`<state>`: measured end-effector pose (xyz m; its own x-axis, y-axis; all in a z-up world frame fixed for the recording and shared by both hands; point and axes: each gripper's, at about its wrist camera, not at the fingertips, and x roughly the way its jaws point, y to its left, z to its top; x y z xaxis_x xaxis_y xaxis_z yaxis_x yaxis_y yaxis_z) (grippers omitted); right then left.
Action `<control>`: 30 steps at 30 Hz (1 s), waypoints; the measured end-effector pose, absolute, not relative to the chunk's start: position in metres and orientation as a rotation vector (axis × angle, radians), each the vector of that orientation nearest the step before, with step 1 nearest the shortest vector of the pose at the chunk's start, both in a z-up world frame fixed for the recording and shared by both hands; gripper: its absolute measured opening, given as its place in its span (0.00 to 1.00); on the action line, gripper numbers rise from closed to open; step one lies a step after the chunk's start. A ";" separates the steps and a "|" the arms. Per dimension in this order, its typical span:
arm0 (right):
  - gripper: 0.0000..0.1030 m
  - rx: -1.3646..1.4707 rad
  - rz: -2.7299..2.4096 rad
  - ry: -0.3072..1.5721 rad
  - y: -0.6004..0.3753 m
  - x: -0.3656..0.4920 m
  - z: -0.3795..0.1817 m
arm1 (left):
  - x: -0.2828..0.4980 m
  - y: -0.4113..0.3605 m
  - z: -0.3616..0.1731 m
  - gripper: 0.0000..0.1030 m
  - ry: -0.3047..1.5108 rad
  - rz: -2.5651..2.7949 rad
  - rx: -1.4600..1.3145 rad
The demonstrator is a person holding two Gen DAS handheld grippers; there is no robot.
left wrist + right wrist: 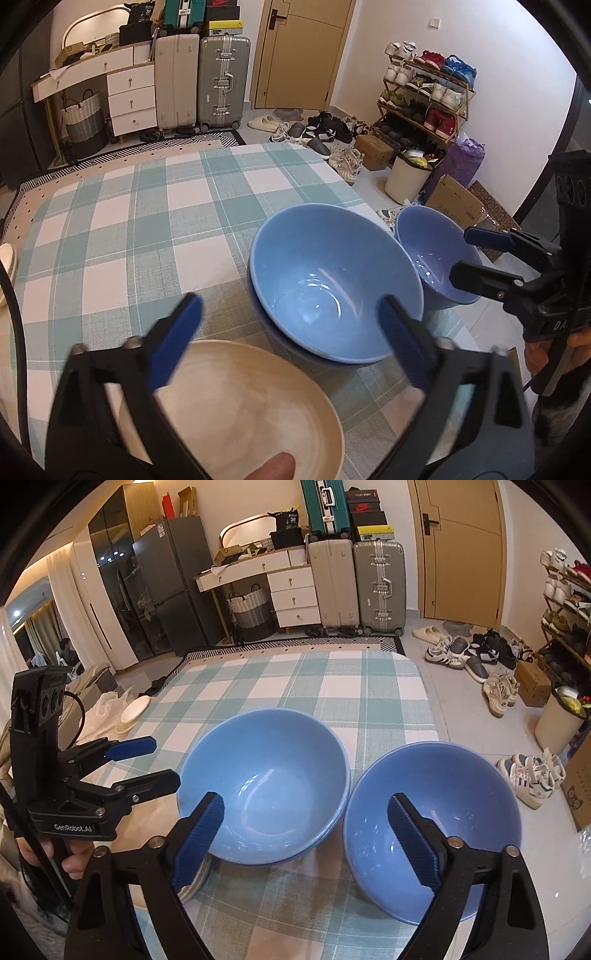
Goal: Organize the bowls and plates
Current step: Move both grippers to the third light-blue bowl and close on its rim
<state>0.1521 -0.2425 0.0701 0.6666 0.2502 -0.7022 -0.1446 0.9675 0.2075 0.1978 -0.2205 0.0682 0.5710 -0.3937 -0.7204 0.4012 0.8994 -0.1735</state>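
Two blue bowls are nested upright, mouths upward, as a stack [264, 786] on the checked tablecloth [332, 686]. A single blue bowl [432, 827] stands just beside it, also upright. A cream plate [236, 410] lies flat nearby. Being round, none shows a long axis. The left gripper [288, 343] and right gripper [306, 838] are held spread, gripping nothing.

Cream plate [236, 406] cut off below, lower bowl [295, 350] mostly hidden

Left tool [290, 332] fingers spread wide, holding nothing. Right tool [306, 834] likewise agape, nothing between fingers.
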 end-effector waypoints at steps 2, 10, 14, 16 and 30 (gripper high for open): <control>0.93 0.138 0.216 0.800 -0.246 0.148 0.074 | 0.193 -0.221 0.072 0.98 0.837 -0.471 -0.004; 0.94 0.182 0.179 0.752 -0.274 0.131 0.085 | 0.170 -0.236 0.081 0.98 0.822 -0.476 -0.020; 0.94 0.211 0.160 0.727 -0.292 0.119 0.089 | 0.158 -0.246 0.083 0.98 0.810 -0.470 -0.025; 0.96 0.219 0.146 0.717 -0.301 0.115 0.091 | 0.153 -0.252 0.082 0.98 0.807 -0.470 -0.029; 0.98 0.226 0.100 0.712 -0.345 0.098 0.085 | 0.119 -0.308 0.060 0.95 0.831 -0.557 -0.009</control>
<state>0.0985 -0.3449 0.0851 0.7532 0.1677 -0.6361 -0.0144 0.9709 0.2389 0.1194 -0.3079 0.0604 0.5403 -0.4719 -0.6967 0.4649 0.8575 -0.2202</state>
